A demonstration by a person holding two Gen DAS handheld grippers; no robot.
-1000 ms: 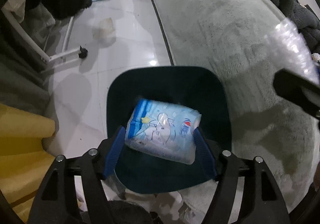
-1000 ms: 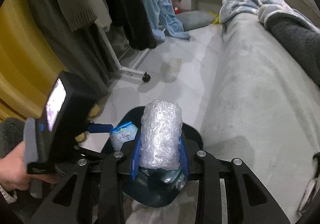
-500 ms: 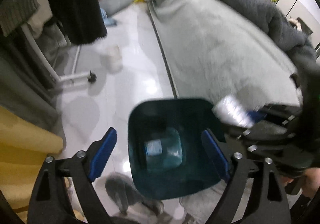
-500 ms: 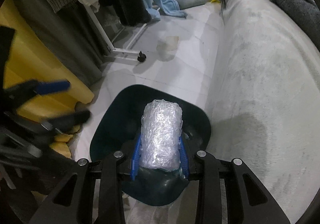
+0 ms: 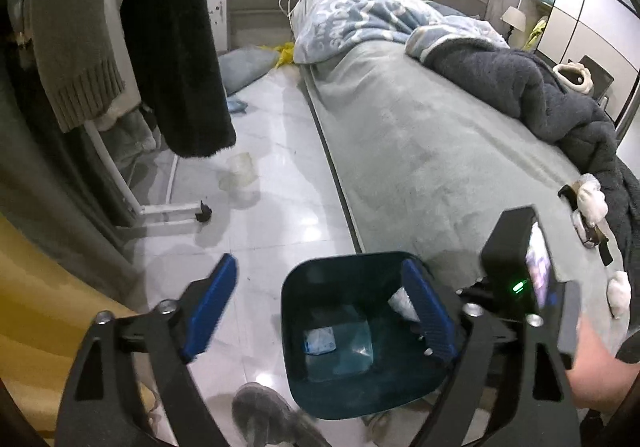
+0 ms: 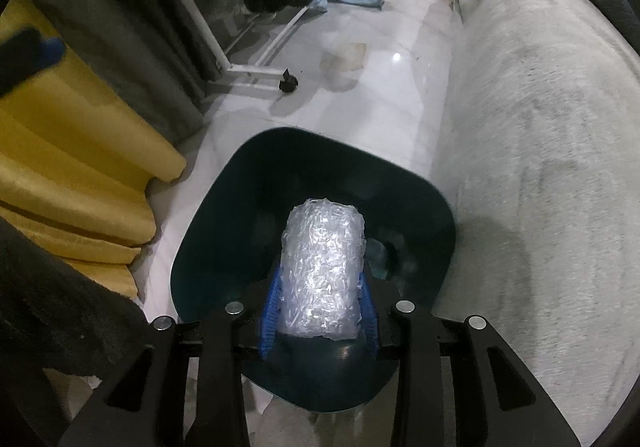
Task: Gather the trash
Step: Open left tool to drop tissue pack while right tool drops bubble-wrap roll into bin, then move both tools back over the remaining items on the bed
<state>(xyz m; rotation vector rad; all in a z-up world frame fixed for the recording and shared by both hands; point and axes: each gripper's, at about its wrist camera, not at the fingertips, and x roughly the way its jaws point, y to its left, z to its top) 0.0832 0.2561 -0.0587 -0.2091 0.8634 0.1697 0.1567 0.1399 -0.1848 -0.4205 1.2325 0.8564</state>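
A dark teal trash bin (image 5: 296,311) stands on the floor beside the bed; it also shows in the right wrist view (image 6: 224,207). A blue-and-white tissue packet (image 5: 319,341) lies at its bottom. My left gripper (image 5: 320,315) is open and empty, raised above the bin. My right gripper (image 6: 318,299) is shut on a roll of bubble wrap (image 6: 322,267) and holds it over the bin's opening. The right gripper's body (image 5: 520,279) shows at the bin's right side in the left wrist view.
A grey-green bed (image 5: 420,151) with blankets runs along the right. A clothes rack with a wheeled white foot (image 5: 168,209) and hanging garments stands left. A crumpled clear wrapper (image 5: 240,171) lies on the tiled floor. Yellow fabric (image 6: 72,151) lies at the left. A grey slipper (image 5: 264,415) is near the bin.
My left gripper opened and the tissue packet dropped into the bin; the gripper then rose and pulled back. My right gripper moved the bubble wrap over the bin.
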